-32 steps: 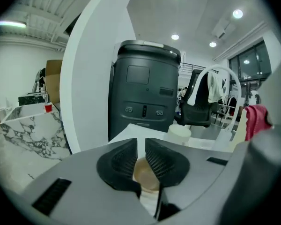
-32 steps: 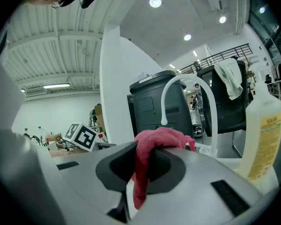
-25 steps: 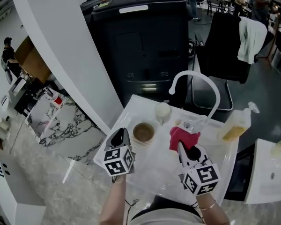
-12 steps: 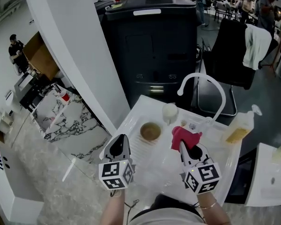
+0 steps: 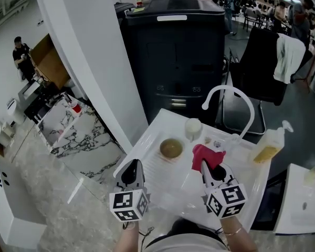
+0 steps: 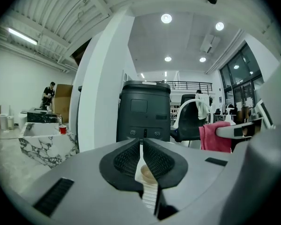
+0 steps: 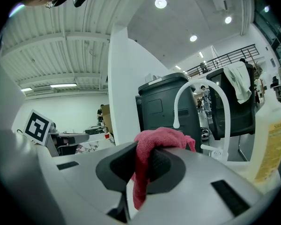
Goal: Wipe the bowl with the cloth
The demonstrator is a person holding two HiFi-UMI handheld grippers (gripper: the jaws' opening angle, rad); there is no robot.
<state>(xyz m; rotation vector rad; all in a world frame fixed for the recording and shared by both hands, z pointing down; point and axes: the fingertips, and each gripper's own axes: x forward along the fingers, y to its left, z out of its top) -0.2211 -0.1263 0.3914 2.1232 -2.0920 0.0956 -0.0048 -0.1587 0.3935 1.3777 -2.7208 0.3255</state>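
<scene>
The small brown round bowl [image 5: 171, 148] sits untouched on the white worktop [image 5: 163, 185]. The right tool [image 5: 204, 167] clamps the red towelling cloth [image 5: 208, 154]; the left tool [image 5: 133, 167] (jaws together, empty) should open and steady the rim first.

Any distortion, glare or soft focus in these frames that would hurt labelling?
Head view: evenly lit, lines bent toward the edges, bowl sharp, no glare. Left gripper view: strong fisheye with black corners, ceiling lights blown out, near jaws soft. Right gripper view: same fisheye; cloth clear, bottle at the right edge stretched and blurred.
</scene>
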